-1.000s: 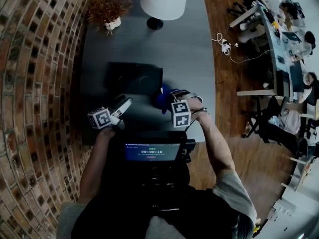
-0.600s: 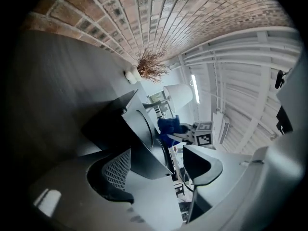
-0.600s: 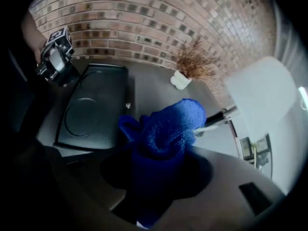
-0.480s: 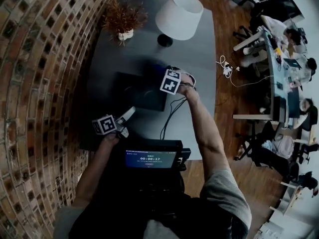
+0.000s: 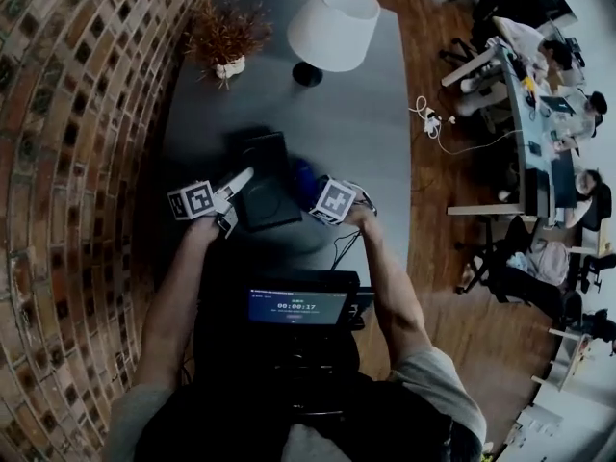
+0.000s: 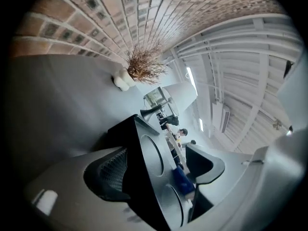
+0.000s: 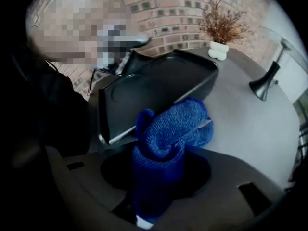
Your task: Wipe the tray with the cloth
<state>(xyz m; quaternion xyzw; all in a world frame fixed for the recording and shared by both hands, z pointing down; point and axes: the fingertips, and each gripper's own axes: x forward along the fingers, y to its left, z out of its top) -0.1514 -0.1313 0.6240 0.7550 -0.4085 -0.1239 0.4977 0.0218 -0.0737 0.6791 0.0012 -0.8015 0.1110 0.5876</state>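
The left gripper [image 5: 234, 198] has its jaws wide and opening, with one edge of the black tray [image 6: 144, 162] standing between them. The ribbed pad on one side sits right against the back of the tray, while the other pad stands clear of its face, so nothing is pinched there. The right gripper [image 7: 155, 179] is narrow and closing on the blue cloth [image 7: 173, 129], which is bunched up between its jaws and bulges out ahead of them in a thick fold. That fold lies just beside the lower rim of the tray; whether it touches the rim cannot be told.

The tray is tipped up on its side, not flat, with its inner face and round hollows turned toward the cloth. In the head view it sits between the two grippers, near the front of the grey table [image 5: 366, 133].

Further back on the table stand a lamp [image 5: 332, 17] with a white shade and a dry plant [image 5: 223, 37] in a small white pot, both well apart from the tray. A brick wall [image 5: 67, 114] runs along the left side. A small screen [image 5: 298, 306] glows below the grippers, close to the person's body. Off to the right, across the wooden floor, people sit at desks [image 5: 549, 75]
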